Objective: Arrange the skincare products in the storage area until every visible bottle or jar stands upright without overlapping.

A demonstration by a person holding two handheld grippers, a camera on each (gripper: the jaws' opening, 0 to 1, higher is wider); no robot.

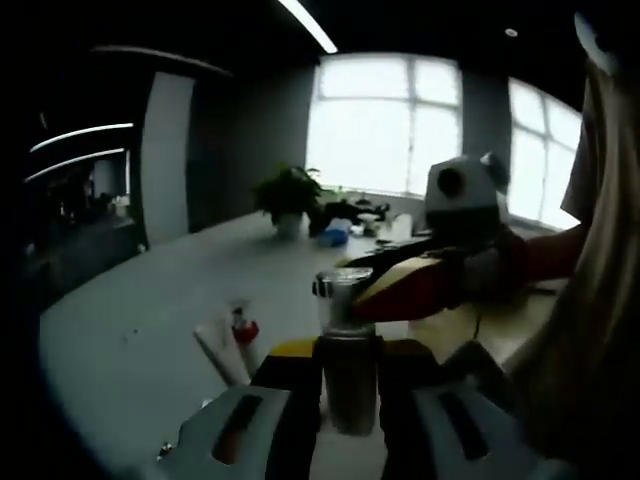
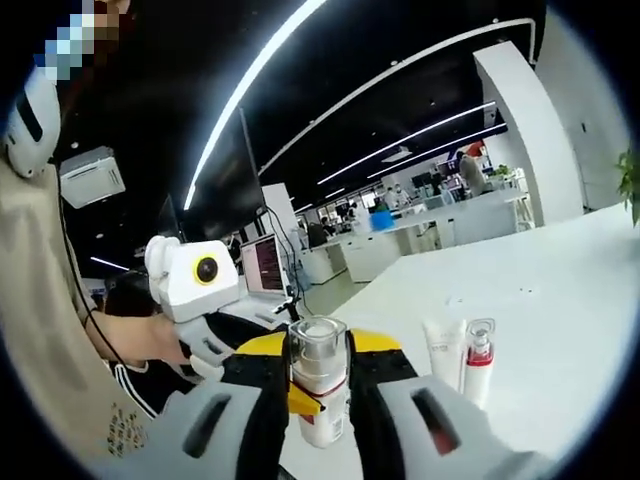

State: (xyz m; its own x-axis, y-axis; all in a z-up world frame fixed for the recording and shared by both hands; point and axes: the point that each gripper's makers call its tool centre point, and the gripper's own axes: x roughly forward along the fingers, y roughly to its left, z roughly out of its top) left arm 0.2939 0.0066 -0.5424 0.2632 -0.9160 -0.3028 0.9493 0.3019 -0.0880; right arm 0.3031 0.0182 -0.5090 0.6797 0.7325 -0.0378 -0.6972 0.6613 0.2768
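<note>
A pump bottle [image 1: 347, 385] with a clear cap is held upright over the white table [image 1: 130, 330]. My left gripper [image 1: 347, 352] is shut on the bottle's body. My right gripper [image 1: 368, 290] comes in from the right, its red and yellow jaws at the cap. In the right gripper view the same bottle [image 2: 324, 425], white with a red label, stands between my right gripper [image 2: 320, 362] jaws, which are shut on it. The left gripper [image 2: 318, 345] clasps the bottle from the far side with yellow tips. A white tube [image 1: 218, 352] [image 2: 443, 350] and a small red-capped bottle [image 1: 243, 335] [image 2: 479, 362] stand on the table nearby.
A potted plant [image 1: 286, 197] and several small items [image 1: 340, 232] sit at the table's far end by the windows. The person's torso [image 1: 600, 300] stands close on the right. A laptop [image 2: 265, 266] is behind the left gripper. The table [image 2: 560, 300] stretches away beyond the tube.
</note>
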